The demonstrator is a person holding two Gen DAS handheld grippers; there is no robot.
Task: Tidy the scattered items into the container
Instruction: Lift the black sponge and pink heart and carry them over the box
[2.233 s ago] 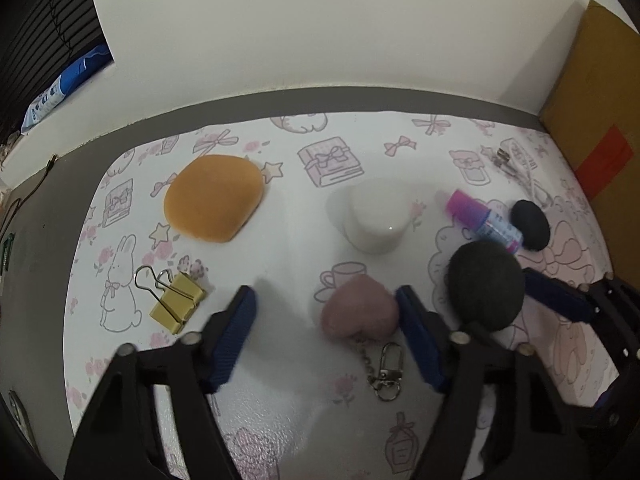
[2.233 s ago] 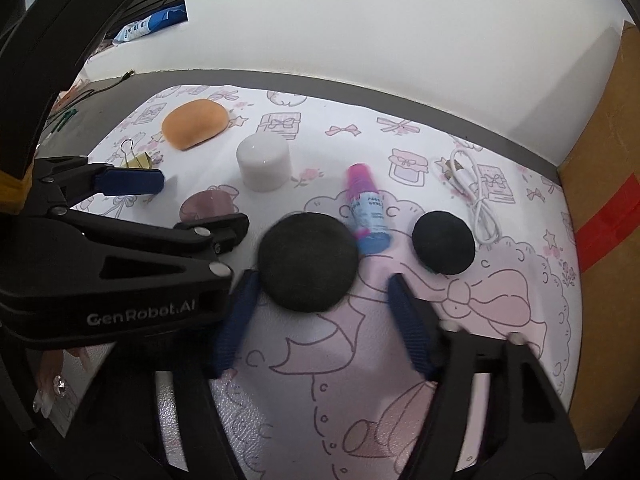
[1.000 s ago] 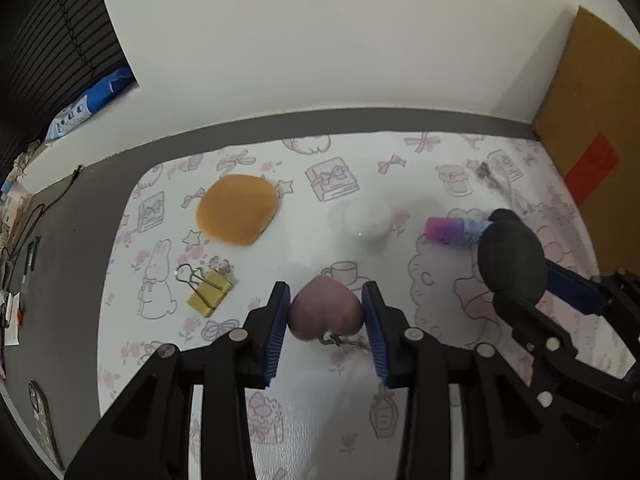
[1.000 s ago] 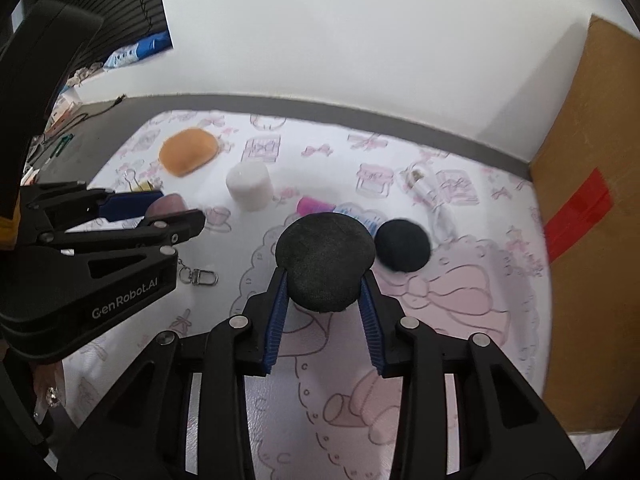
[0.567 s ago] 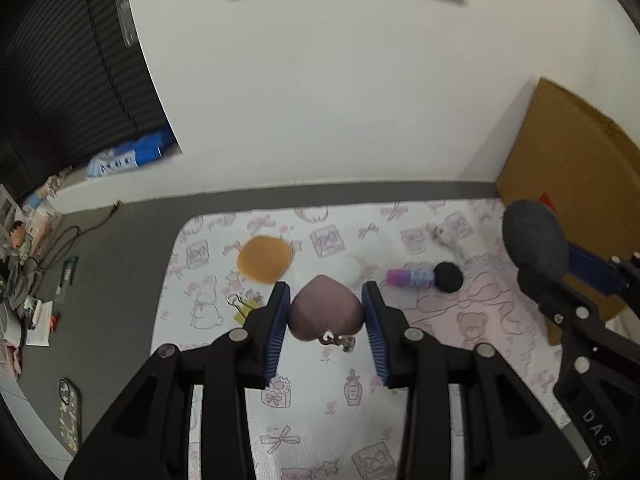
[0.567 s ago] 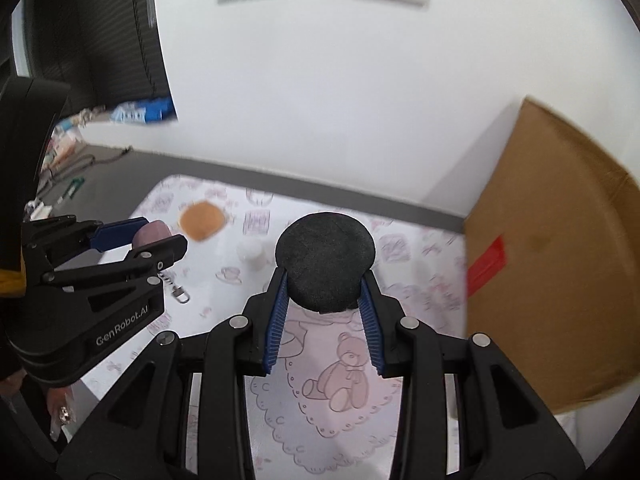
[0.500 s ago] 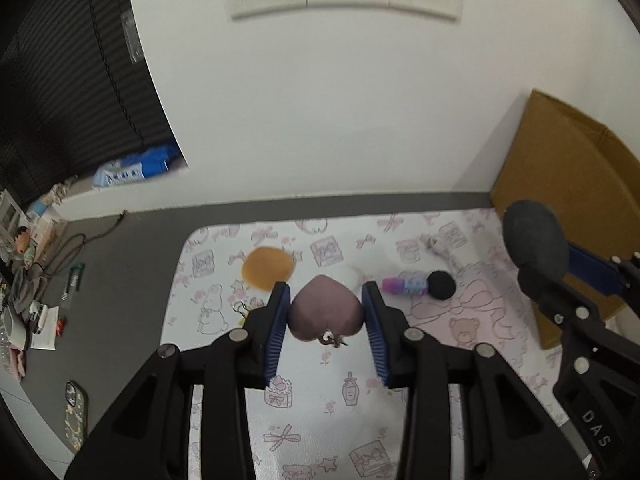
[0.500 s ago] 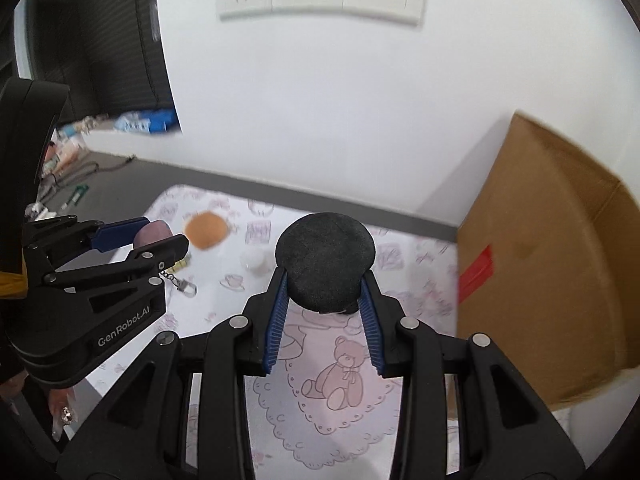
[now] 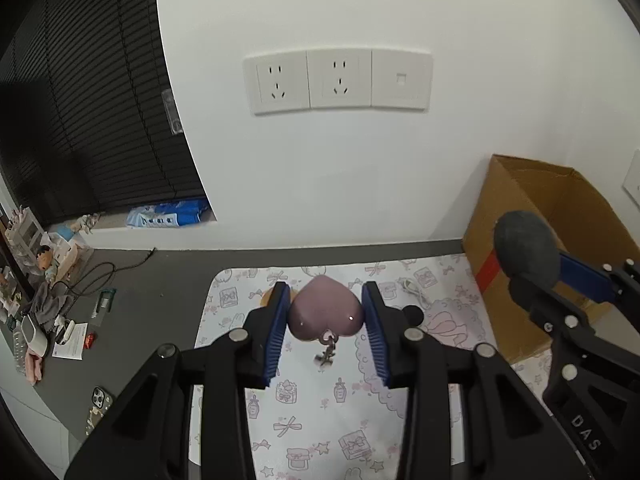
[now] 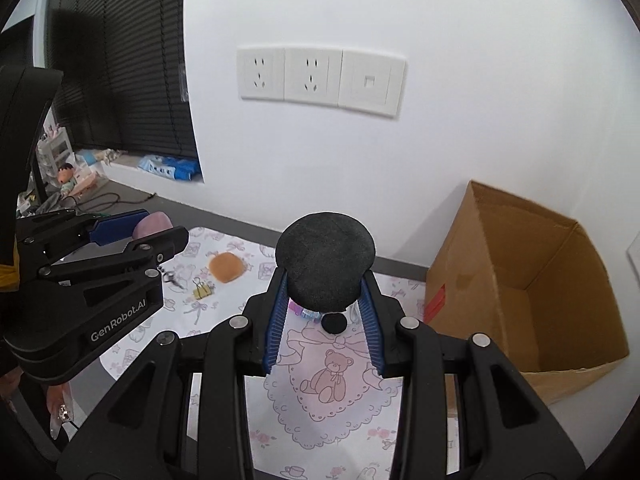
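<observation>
My left gripper (image 9: 325, 300) is shut on a mauve heart-shaped keychain (image 9: 326, 314), its metal clasp (image 9: 328, 350) dangling, held high above the patterned mat (image 9: 320, 420). My right gripper (image 10: 325, 280) is shut on a large black round puff (image 10: 326, 254), also raised well above the mat (image 10: 320, 420). The open cardboard box (image 10: 520, 280) stands at the right of the mat; it shows too in the left wrist view, box (image 9: 532, 208), behind the black puff (image 9: 526, 250). In the right wrist view the left gripper (image 10: 132, 236) appears at the left with the keychain (image 10: 152, 224).
On the mat lie an orange sponge (image 10: 227, 266), a yellow binder clip (image 10: 202, 290), a small black puff (image 10: 334, 322) and a white cable (image 9: 414, 290). A wall with sockets (image 9: 338, 80) stands behind. The grey desk at left holds clutter (image 9: 48, 320) and a phone (image 9: 98, 398).
Both grippers have risen high off the mat with their items and tilted up toward the wall; the wall sockets and the box's open top have come into view.
</observation>
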